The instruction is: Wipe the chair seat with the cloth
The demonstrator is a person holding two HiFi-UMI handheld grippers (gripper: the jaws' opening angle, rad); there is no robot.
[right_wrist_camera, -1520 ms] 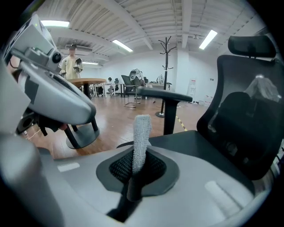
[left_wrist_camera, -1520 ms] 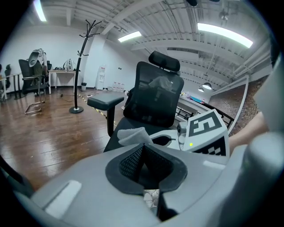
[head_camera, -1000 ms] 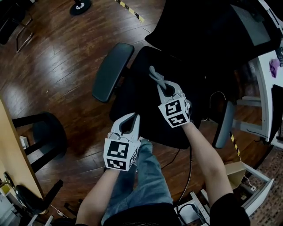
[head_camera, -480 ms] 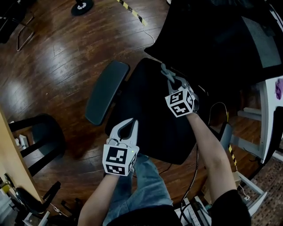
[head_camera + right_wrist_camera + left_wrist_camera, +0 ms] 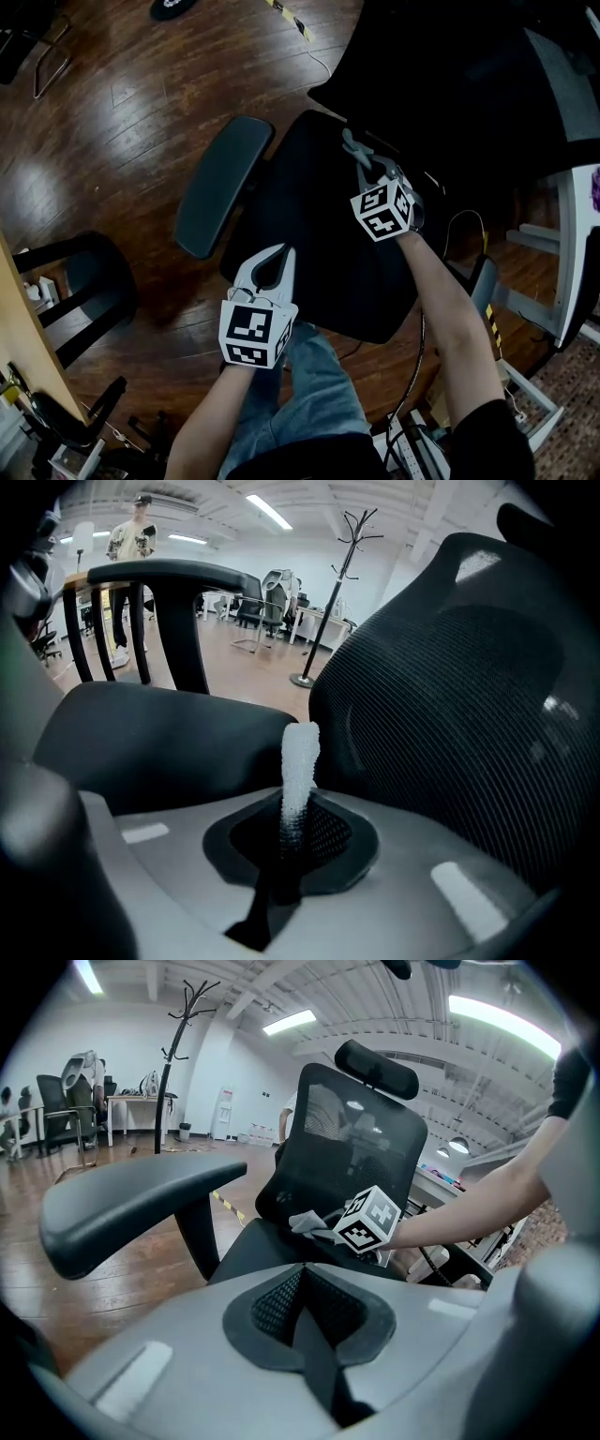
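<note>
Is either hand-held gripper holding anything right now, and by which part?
The right hand-held gripper pinches the cloth by a bunched end; the left hand-held gripper is shut on nothing.

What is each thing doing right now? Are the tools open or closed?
left tool, shut, holding nothing.
right tool, shut on the cloth, near the backrest.
cloth, pinched, poking out past the tool's tips.
chair seat, right tool over its back part.

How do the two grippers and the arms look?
The left gripper and right gripper are light grey, with curved jaws and dark mesh lining. Each carries a white cube with black square markers. The right sleeve is short and black.
</note>
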